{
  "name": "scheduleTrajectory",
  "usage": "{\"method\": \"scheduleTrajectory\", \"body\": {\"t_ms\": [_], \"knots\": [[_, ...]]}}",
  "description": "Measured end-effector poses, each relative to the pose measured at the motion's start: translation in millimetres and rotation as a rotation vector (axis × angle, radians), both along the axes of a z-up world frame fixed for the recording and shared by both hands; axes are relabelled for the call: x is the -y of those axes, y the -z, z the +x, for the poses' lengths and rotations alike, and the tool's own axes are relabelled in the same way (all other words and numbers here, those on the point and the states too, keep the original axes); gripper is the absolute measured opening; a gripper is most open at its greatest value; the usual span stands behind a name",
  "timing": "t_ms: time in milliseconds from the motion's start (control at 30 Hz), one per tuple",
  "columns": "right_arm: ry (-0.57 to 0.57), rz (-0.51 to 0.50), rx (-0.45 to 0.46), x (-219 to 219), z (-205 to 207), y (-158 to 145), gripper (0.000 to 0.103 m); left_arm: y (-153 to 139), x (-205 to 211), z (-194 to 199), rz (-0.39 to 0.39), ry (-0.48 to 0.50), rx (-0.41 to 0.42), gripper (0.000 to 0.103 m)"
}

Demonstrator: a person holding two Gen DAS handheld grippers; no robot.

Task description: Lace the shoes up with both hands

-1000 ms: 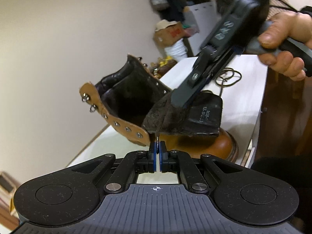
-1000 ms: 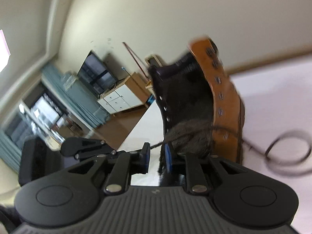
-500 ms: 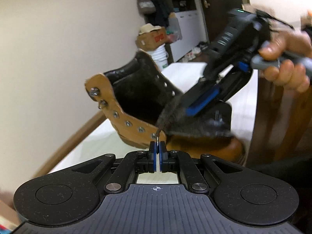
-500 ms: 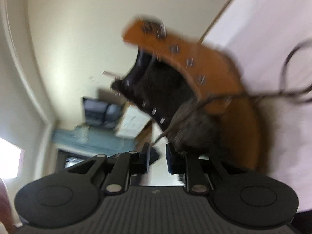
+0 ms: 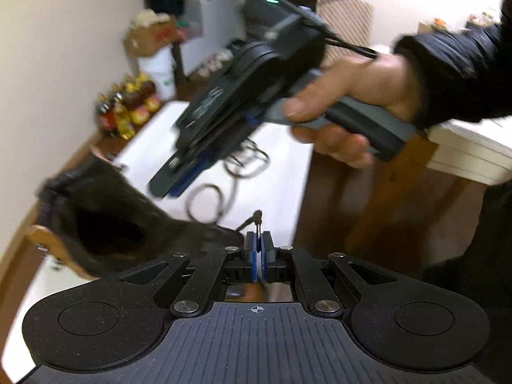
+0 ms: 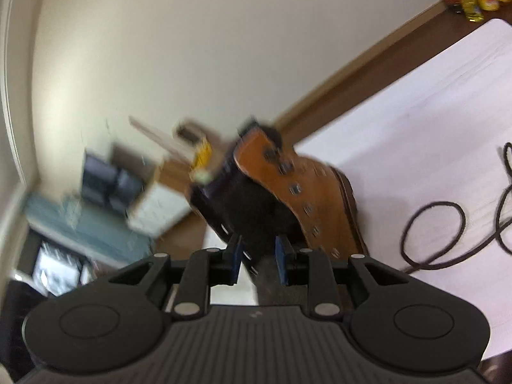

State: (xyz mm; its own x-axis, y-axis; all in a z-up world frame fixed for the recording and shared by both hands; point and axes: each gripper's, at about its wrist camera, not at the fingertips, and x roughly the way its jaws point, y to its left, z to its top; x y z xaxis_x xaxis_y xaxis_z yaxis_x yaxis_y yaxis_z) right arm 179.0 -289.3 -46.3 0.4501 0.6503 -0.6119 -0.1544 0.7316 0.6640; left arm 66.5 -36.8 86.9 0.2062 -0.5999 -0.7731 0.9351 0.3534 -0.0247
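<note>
A tan leather boot with a dark fuzzy lining stands on the white table. Its brown lace lies in loose loops beyond it. My left gripper is shut on the lace's end, which sticks up from the pads just right of the boot. My right gripper, held by a hand, hangs above the boot with its fingers off it. Its jaws are opening; the dark tongue shows through the gap, and the pads do not press on it.
The table's right edge drops to a brown wooden floor. Bottles stand on the floor by the wall, with a cardboard box and white bucket behind. A stack of white boards lies at the right.
The right gripper has let go of the boot's tongue, lifted off it and spread its jaws. The left gripper rose and tipped, still shut on the lace end; the boot now sits lower left.
</note>
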Motion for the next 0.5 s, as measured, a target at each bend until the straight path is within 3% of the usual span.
{"method": "scheduleTrajectory", "body": {"t_ms": [200,367,500], "knots": [[-0.131,-0.137,-0.036,11.4,-16.3,24.6,0.027,35.4,2.6,-10.6,0.049,0.019,-0.086,0.002],[-0.09,-0.232,0.027,21.2,-25.9,31.2,0.027,45.7,-5.9,-9.1,0.076,-0.009,-0.122,0.002],[-0.096,-0.18,0.011,21.2,-26.1,34.9,0.026,42.9,-9.8,-6.6,0.074,-0.032,-0.132,0.002]]}}
